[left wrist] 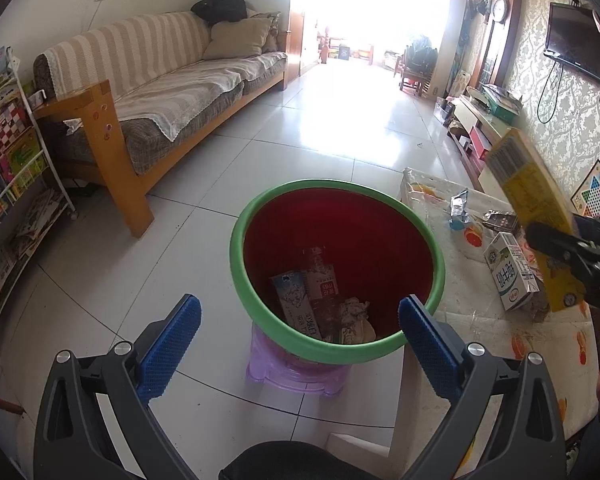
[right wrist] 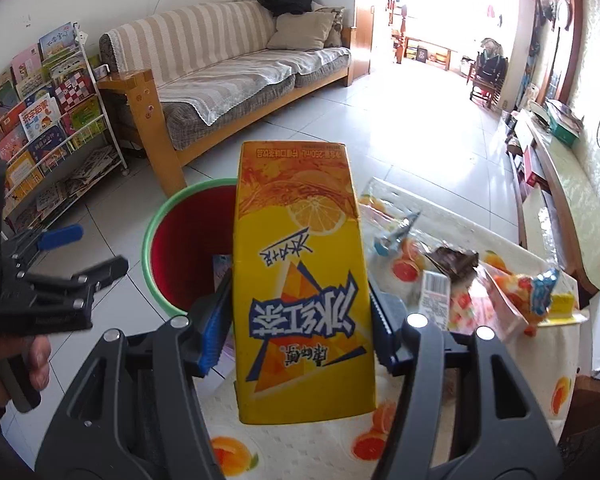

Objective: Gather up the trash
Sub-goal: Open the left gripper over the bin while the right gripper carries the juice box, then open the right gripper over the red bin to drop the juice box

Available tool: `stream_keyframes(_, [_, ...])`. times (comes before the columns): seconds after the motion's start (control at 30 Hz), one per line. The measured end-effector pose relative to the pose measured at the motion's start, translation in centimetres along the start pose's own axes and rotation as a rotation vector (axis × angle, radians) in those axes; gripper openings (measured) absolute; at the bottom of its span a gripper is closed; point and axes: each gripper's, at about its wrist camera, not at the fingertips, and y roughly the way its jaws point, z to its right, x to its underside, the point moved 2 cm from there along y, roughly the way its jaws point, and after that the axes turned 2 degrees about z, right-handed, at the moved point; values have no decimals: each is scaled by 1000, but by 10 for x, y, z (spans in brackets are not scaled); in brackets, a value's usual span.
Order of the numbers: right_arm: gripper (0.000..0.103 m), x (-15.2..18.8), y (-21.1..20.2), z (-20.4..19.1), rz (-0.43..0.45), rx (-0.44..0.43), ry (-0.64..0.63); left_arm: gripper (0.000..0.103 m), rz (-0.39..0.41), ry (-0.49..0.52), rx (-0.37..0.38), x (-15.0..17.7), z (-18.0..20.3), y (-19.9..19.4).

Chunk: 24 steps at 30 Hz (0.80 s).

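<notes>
A red bin with a green rim (left wrist: pixel 236 240) stands on a purple stool beside the table; it also shows in the right wrist view (right wrist: pixel 148 240). It holds a bottle, a carton and crumpled paper. My left gripper (left wrist: pixel 300 320) is open and empty, just above the bin's near rim. My right gripper (right wrist: pixel 300 312) is shut on a yellow iced-tea carton (right wrist: pixel 300 272), held above the table edge next to the bin; the carton also shows in the left wrist view (left wrist: pixel 536 208). A white milk carton (left wrist: pixel 510 272) and several wrappers (right wrist: pixel 452 260) lie on the table.
The table (right wrist: pixel 284 452) has a cloth with orange-slice print. A striped sofa (left wrist: pixel 172 80) stands at the left across the tiled floor. A book rack (right wrist: pixel 48 120) is at the far left. A TV cabinet (left wrist: pixel 480 128) runs along the right wall.
</notes>
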Motion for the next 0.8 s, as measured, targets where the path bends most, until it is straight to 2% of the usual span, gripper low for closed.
stream_keyframes(0.23, [58, -27, 63, -42, -48, -29, -71, 95, 27, -57, -15, 7, -29, -22])
stream_keyframes(0.53, [59, -20, 120, -61, -170, -24, -103, 95, 4, -129, -20, 21, -52, -19])
stream_keyframes(0.6, [79, -20, 125, -66, -185, -22, -128, 95, 0, -129, -21, 22, -54, -17])
stream_keyframes(0.7, [90, -21, 121, -70, -174, -5, -163, 95, 0, -129, -16, 22, -53, -17])
stream_keyframes(0.8, [96, -22, 109, -67, -159, -15, -151, 95, 0, -126, -9, 21, -49, -16])
